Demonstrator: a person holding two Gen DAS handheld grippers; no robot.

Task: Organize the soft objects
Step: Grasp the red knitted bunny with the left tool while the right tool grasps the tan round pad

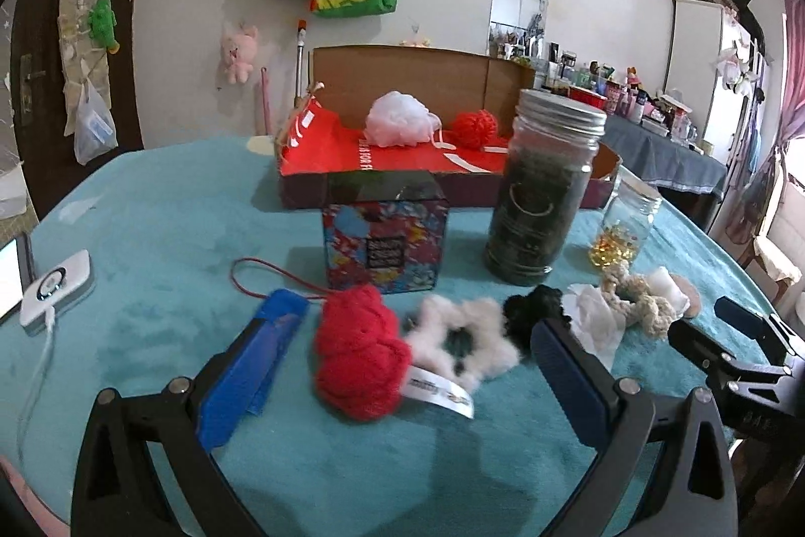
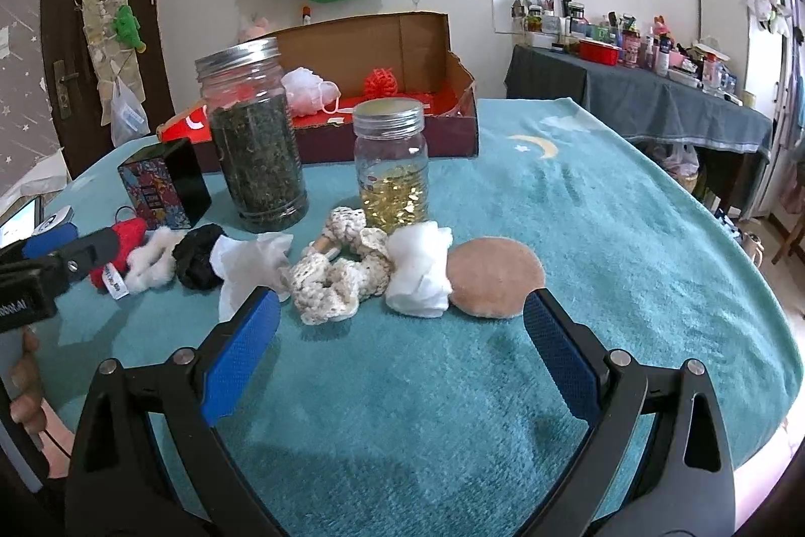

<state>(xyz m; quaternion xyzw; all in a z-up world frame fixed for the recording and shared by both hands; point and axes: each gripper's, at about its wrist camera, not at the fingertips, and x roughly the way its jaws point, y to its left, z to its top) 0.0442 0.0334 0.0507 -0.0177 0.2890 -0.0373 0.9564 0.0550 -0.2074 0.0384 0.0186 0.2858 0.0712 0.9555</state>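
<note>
Flanking fuzzy red knit ball (image 1: 359,358): blue ribbed fingers (image 1: 274,325).

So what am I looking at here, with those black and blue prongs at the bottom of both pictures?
Those prongs are hand-held grasping tools; a person holds one in each hand, and each carries a camera looking along its fingers. One picture comes from the left tool, the other from the right tool. Both are open and hold nothing. On the teal tablecloth lies a row of soft things: a red knitted piece, a white fluffy scrunchie, a black scrunchie, a crocheted cream scrunchie and a tan round pad. Behind stand two jars and a cardboard box already holding a white bath pouf.
</note>
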